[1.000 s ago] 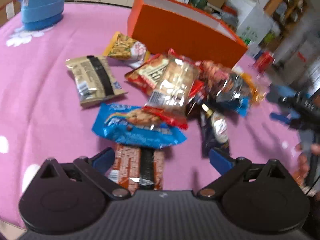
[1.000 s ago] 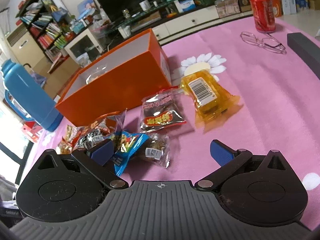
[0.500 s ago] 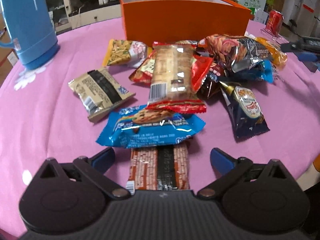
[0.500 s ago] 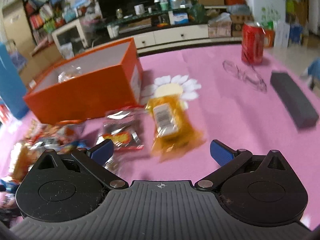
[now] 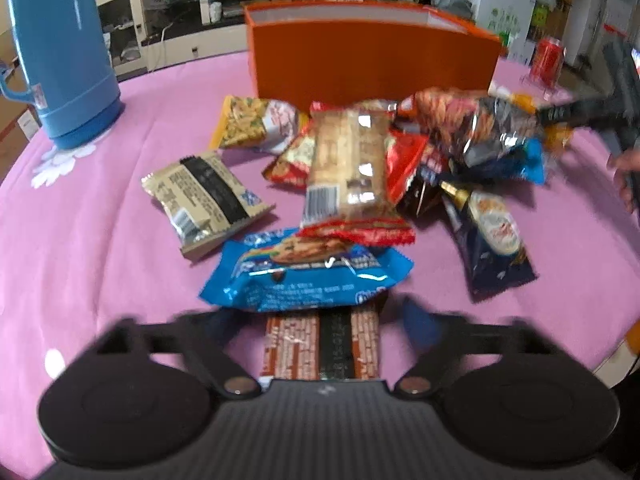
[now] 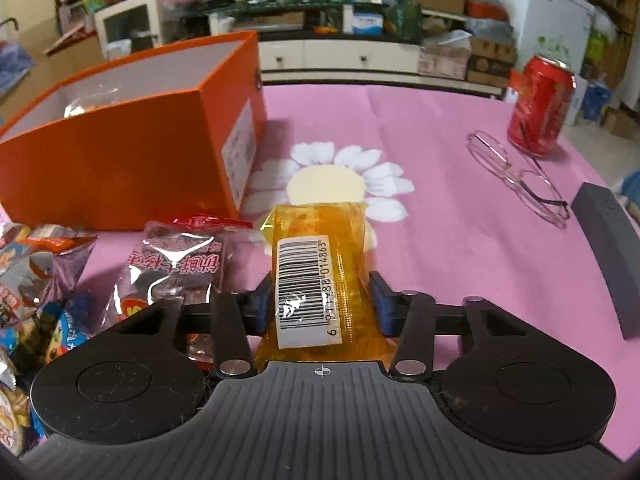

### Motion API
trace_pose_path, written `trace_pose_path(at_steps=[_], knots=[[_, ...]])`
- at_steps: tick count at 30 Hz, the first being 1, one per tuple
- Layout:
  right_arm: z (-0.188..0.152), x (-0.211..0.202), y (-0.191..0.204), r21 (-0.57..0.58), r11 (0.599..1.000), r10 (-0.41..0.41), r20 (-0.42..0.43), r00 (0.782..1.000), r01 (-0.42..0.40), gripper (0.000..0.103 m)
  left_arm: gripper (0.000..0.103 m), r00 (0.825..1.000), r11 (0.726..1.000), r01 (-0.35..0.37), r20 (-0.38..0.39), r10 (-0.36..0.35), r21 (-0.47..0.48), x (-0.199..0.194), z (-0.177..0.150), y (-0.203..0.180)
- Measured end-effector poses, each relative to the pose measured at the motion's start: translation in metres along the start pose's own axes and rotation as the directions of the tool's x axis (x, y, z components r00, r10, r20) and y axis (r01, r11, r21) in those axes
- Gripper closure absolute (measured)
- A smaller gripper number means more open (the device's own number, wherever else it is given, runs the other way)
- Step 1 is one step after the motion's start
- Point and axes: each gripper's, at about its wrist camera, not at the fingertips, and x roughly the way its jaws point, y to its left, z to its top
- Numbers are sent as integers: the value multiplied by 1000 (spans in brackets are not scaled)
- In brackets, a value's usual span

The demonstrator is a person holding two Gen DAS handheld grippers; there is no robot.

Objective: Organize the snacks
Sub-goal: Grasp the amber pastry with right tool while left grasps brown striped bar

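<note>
In the right wrist view my right gripper (image 6: 320, 304) is shut on an orange packet with a barcode label (image 6: 316, 280), its blue pads against both sides. An orange box (image 6: 132, 148) stands to the left, open on top, with a packet inside. In the left wrist view my left gripper (image 5: 320, 320) is open, its fingers blurred, over a brown striped packet (image 5: 322, 344). A blue cookie packet (image 5: 308, 276) lies just ahead, with a heap of snack packets (image 5: 360, 168) behind it and the orange box (image 5: 372, 64) at the back.
A blue thermos jug (image 5: 60, 52) stands at far left on the pink tablecloth (image 5: 80, 240). A red can (image 6: 540, 104), glasses (image 6: 516, 176) and a grey case (image 6: 608, 256) lie to the right. More snack packets (image 6: 176, 264) lie left of my right gripper.
My right gripper moved forward over the orange packet and shut on it. My left gripper's fingers have come inward a little around the brown packet; the view barely shifted.
</note>
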Motion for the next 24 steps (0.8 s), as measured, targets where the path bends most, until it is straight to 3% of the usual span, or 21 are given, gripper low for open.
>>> trace_pose_path(at_steps=[3, 10, 13, 16, 17, 18, 19, 21, 24], knots=[[-4, -8, 4, -24, 999, -23, -10, 1000, 23, 80, 35, 1000, 999, 18, -22, -19, -41, -8, -4, 11], [-38, -60, 2, -16, 1000, 12, -24, 1000, -12, 80, 35, 999, 991, 33, 1, -34, -128, -48, -29, 28], [-61, -76, 5, 8, 1000, 27, -45, 999, -27, 79, 34, 998, 986, 41, -35, -47, -163, -45, -35, 33], [-67, -76, 12, -19, 1000, 10, -40, 999, -10, 76, 26, 999, 992, -27, -38, 22, -126, -37, -35, 27], [-67, -74, 12, -12, 1000, 11, -37, 999, -11, 71, 16, 998, 993, -49, -37, 46, -108, -39, -36, 24], [-67, -73, 11, 8, 1000, 17, -34, 999, -16, 61, 12, 998, 993, -60, -29, 57, -102, -42, -37, 22], [-67, -72, 9, 21, 999, 32, -33, 999, -31, 54, 11, 997, 992, -72, -25, 69, -103, -48, -38, 21], [-65, -69, 11, 13, 999, 48, -44, 998, -48, 30, 11, 995, 989, -94, -39, 90, -110, -58, -44, 19], [-68, -69, 20, -29, 999, 34, -50, 998, -35, 27, 13, 991, 985, -127, -54, 121, -118, -68, -59, 11]])
